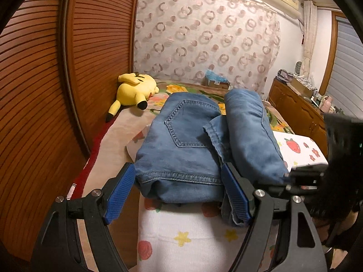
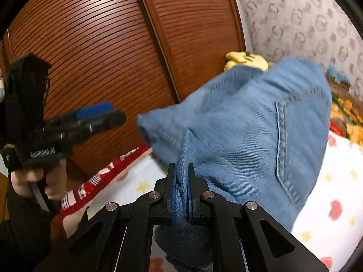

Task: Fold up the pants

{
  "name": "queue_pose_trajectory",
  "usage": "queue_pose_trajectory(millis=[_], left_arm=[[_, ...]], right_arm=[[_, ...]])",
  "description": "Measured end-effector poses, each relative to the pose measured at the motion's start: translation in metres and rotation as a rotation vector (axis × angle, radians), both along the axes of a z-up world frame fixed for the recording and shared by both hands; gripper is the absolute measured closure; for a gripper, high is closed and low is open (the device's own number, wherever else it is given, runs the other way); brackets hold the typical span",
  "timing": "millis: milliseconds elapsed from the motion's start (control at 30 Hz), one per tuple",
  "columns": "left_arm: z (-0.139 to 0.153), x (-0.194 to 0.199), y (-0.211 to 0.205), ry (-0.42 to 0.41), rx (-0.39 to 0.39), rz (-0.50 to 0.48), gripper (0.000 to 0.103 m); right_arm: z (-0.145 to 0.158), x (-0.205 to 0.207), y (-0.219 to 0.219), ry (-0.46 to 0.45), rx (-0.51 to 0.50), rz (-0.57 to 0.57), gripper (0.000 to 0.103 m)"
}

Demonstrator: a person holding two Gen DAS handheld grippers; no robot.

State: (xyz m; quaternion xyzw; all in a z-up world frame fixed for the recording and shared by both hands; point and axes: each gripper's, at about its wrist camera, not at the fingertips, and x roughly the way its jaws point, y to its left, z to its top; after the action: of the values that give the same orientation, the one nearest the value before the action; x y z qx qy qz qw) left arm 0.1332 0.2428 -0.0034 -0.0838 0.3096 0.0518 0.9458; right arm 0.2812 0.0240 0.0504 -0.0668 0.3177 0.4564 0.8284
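Left wrist view: the folded blue denim pants (image 1: 192, 140) lie on a white blanket with a strawberry and star print (image 1: 181, 233), on the bed, back pocket facing up. The left gripper (image 1: 179, 192) sits at the near edge of the bundle with its blue-padded jaws spread wide, one pad on each side of the fold, gripping nothing. Judgement: staged to take or steady that edge. A yellow plush toy (image 1: 133, 90) lies at the far left of the bed, against the brown slatted wooden wardrobe door (image 1: 45, 79), well clear of the work.

Right wrist view: the right gripper (image 2: 181, 192) has its jaws pinched tight on a bunched denim edge, pads nearly touching through the cloth. The pants (image 2: 249, 131) rise away from the jaws, blurred, partly off the blanket (image 2: 329, 204). Judgement: mid-fold, layer being carried over. The left gripper (image 2: 99, 113) is off to the left, apart from the denim, probably keeping clear of the swing. The plush (image 2: 247, 60) peeks out behind the denim.
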Motion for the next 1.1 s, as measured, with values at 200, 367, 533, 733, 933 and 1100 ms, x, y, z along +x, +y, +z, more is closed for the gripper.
queue_pose_trajectory(millis=[200, 367, 533, 733, 933, 1100], left_arm=[[0.0, 0.004, -0.004, 0.006, -0.002, -0.004, 0.024], [0.001, 0.015, -0.011, 0.014, -0.006, -0.02, 0.024], [0.008, 0.038, -0.025, 0.01, 0.005, -0.076, 0.024], [0.006, 0.077, -0.051, 0.035, 0.047, -0.191, 0.024], [-0.03, 0.11, -0.053, 0.179, 0.121, -0.166, 0.024], [-0.039, 0.11, -0.04, 0.194, 0.091, -0.14, 0.024]], right_arm=[[-0.014, -0.009, 0.002, -0.005, -0.048, 0.025, 0.095], [-0.005, -0.024, -0.011, -0.009, -0.005, 0.011, 0.09], [-0.005, -0.03, -0.009, -0.015, -0.006, 0.011, 0.084], [-0.004, -0.037, -0.003, -0.018, -0.001, 0.016, 0.07], [0.006, -0.044, -0.021, -0.014, -0.001, 0.014, 0.069], [0.013, -0.049, -0.052, -0.047, -0.013, -0.012, 0.069]])
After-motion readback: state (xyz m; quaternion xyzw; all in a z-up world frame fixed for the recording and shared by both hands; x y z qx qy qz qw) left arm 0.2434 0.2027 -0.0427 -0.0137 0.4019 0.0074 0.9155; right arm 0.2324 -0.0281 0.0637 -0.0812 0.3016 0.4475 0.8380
